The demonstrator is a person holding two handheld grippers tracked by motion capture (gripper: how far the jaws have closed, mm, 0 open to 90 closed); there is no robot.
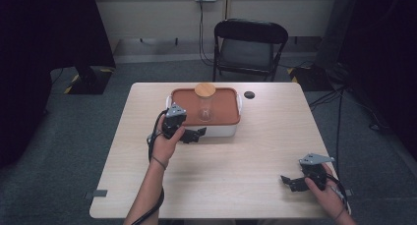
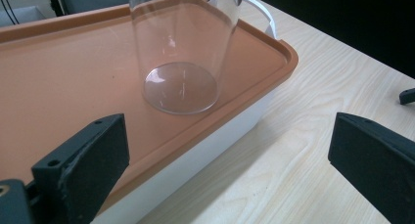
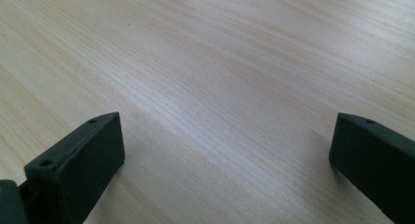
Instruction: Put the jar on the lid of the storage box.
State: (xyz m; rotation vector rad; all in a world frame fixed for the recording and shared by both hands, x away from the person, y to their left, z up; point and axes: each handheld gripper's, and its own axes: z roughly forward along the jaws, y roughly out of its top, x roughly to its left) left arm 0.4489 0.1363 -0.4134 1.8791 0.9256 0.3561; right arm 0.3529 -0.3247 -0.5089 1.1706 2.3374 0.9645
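The clear glass jar (image 2: 182, 62) with its round wooden lid (image 1: 205, 89) stands upright on the orange lid of the white box (image 2: 68, 72), just ahead of the left hand-held gripper (image 1: 193, 135) and not touched by it. That hand-held gripper has its jaws spread wide at the box's near edge. The right hand-held gripper (image 1: 293, 182), also wide open and holding nothing, rests well apart over the bare counter (image 3: 235, 62).
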